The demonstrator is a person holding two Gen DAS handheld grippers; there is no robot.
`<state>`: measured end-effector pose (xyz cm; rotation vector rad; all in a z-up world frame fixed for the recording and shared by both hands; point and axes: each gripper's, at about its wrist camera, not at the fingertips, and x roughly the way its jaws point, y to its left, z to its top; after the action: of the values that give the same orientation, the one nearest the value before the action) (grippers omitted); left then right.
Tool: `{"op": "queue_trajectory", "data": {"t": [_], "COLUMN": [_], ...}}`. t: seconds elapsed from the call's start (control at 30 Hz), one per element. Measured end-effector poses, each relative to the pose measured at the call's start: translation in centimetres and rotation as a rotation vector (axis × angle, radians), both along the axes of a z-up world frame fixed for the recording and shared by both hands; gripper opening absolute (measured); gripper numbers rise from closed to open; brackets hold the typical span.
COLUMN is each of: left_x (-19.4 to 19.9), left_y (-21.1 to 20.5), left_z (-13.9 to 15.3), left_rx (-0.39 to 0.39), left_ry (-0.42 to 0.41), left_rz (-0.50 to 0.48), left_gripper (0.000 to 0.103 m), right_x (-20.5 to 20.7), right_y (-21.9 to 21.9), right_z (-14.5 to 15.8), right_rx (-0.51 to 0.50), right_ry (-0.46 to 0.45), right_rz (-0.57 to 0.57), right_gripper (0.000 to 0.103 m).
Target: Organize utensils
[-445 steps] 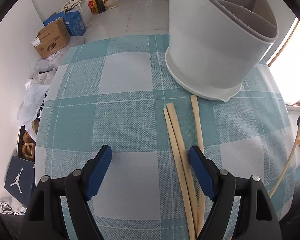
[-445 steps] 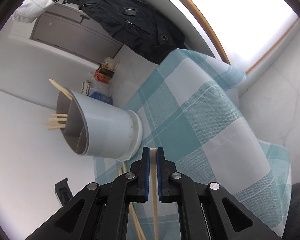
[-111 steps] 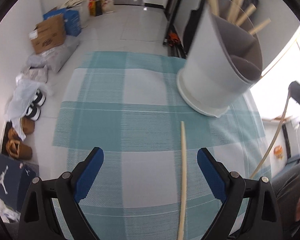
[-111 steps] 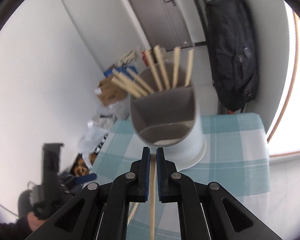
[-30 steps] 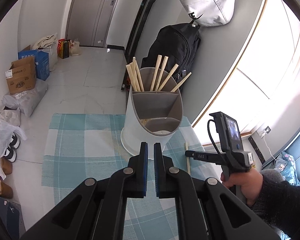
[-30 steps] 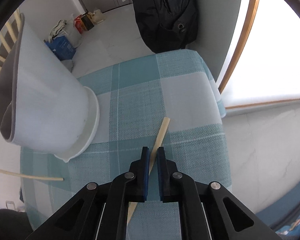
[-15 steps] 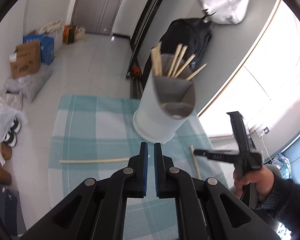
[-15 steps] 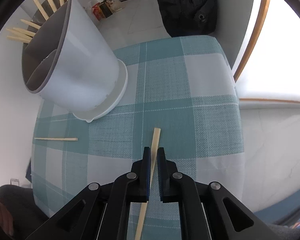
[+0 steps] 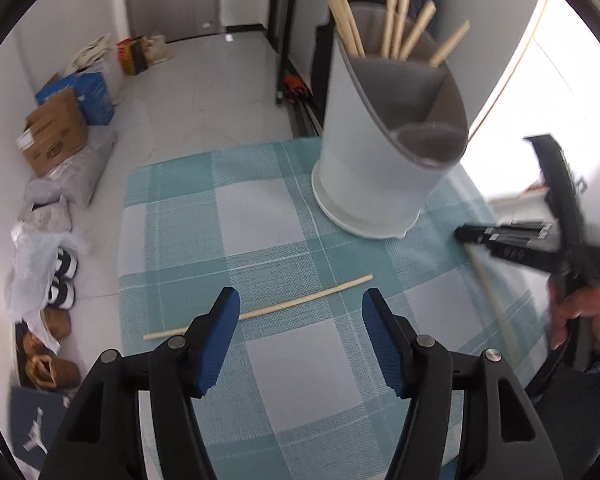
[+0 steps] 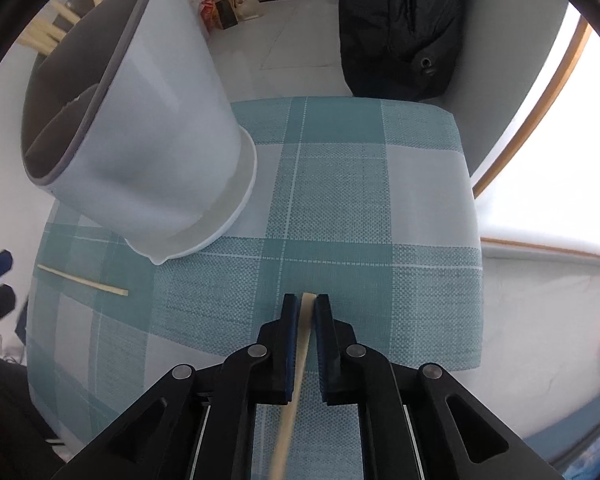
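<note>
A white utensil holder (image 9: 384,152) with a grey divided rim stands on the teal checked tablecloth (image 9: 260,232) and holds several wooden chopsticks (image 9: 392,20). One chopstick (image 9: 260,312) lies flat on the cloth just beyond my left gripper (image 9: 298,328), which is open and empty above it. It also shows in the right wrist view (image 10: 82,280). My right gripper (image 10: 305,312) is shut on another chopstick (image 10: 300,344), low over the cloth to the right of the holder (image 10: 140,132). The right gripper also shows in the left wrist view (image 9: 464,234).
The small table's edges fall away on all sides. A black backpack (image 10: 396,24) leans on the wall behind the table. Cardboard boxes (image 9: 54,136), bags and shoes (image 9: 62,276) lie on the floor to the left. A window (image 10: 560,140) is on the right.
My left gripper has opened and dropped lower towards the chopstick lying on the cloth. My right gripper has slid further forward along its chopstick, near the tip.
</note>
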<state>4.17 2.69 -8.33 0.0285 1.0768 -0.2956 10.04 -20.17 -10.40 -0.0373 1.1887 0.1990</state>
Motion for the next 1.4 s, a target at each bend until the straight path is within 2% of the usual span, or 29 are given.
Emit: {"op": "queue_trajectory", "data": {"t": [0.13,0.2,0.3,0.33,0.43,0.5,0.6,0.67,0.73,0.77,0.8,0.9,0.93,1.0,1.07,1.1,1.17,1.27,1.33,1.4], "left_x": [1.6,1.8,2.0,1.8,1.4,0.8,-0.4,-1.0,-1.2,-1.5,-1.9,-2.9,-3.1,-3.8,-4.8,-5.4,-6.8,-8.1,-8.6,-8.5], "left_y": [-1.0,-0.9,-1.0,-0.8,-0.6,-0.9,-1.7,-2.1,-2.5,-2.7,-3.1,-4.9,-5.4,-6.8,-8.0,-8.6,-9.7,-10.5,-10.5,-10.1], "left_z": [-3.0,-3.6,-4.7,-4.5,-4.3,-4.2,-4.0,-3.7,-3.6,-3.5,-3.4,-3.2,-3.1,-2.8,-2.4,-2.2,-2.2,-2.8,-2.7,-2.7], "left_rx": [0.119,0.154,0.162,0.151,0.144,0.154,0.170,0.172,0.163,0.124,0.094,0.144,0.153,0.220,0.265,0.284,0.352,0.388,0.410,0.389], "left_ry": [0.071,0.077,0.125,0.111,0.143,0.158,0.197,0.237,0.288,0.322,0.354,0.343,0.334,0.298,0.250,0.226,0.180,0.181,0.150,0.166], "left_rz": [-0.094,-0.108,-0.155,-0.159,-0.183,-0.204,-0.243,-0.235,-0.210,-0.215,-0.224,-0.231,-0.238,-0.268,-0.329,-0.369,-0.442,-0.515,-0.548,-0.572], "left_gripper": [0.059,0.059,0.060,0.059,0.059,0.059,0.053,0.034,0.029,0.024,0.023,0.024,0.024,0.024,0.025,0.027,0.041,0.046,0.048,0.048], "right_x": [-0.3,-0.5,-0.6,-0.8,-1.1,-0.5,-0.6,-1.0,-1.2,-1.7,-1.6,-2.4,-2.5,-2.8,-2.9,-3.0,-3.2,-3.4,-3.5,-3.6], "right_y": [-2.0,-3.3,-5.7,-6.7,-9.1,-10.1,-10.5,-10.2,-10.2,-10.6,-10.9,-11.5,-11.5,-11.7,-12.0,-12.1,-12.5,-13.0,-13.1,-13.4], "right_z": [0.5,1.2,2.2,2.3,2.2,2.5,3.0,3.4,3.7,3.6,3.7,4.2,4.2,4.4,4.5,4.6,4.7,4.8,4.8,4.8], "right_rx": [0.127,0.209,0.362,0.426,0.581,0.633,0.652,0.662,0.673,0.676,0.678,0.684,0.684,0.687,0.689,0.690,0.696,0.704,0.703,0.712], "right_ry": [-0.017,-0.032,-0.051,-0.049,-0.047,-0.048,-0.076,-0.087,-0.094,-0.098,-0.099,-0.100,-0.101,-0.104,-0.111,-0.115,-0.122,-0.125,-0.126,-0.127], "right_rz": [-0.061,-0.098,-0.184,-0.221,-0.326,-0.369,-0.401,-0.406,-0.401,-0.398,-0.393,-0.381,-0.376,-0.373,-0.371,-0.372,-0.374,-0.377,-0.377,-0.378], "right_gripper": [0.006,0.006,0.006,0.006,0.006,0.006,0.006,0.006,0.006,0.006,0.006,0.006,0.006,0.006,0.006,0.006,0.006,0.006,0.006,0.006]}}
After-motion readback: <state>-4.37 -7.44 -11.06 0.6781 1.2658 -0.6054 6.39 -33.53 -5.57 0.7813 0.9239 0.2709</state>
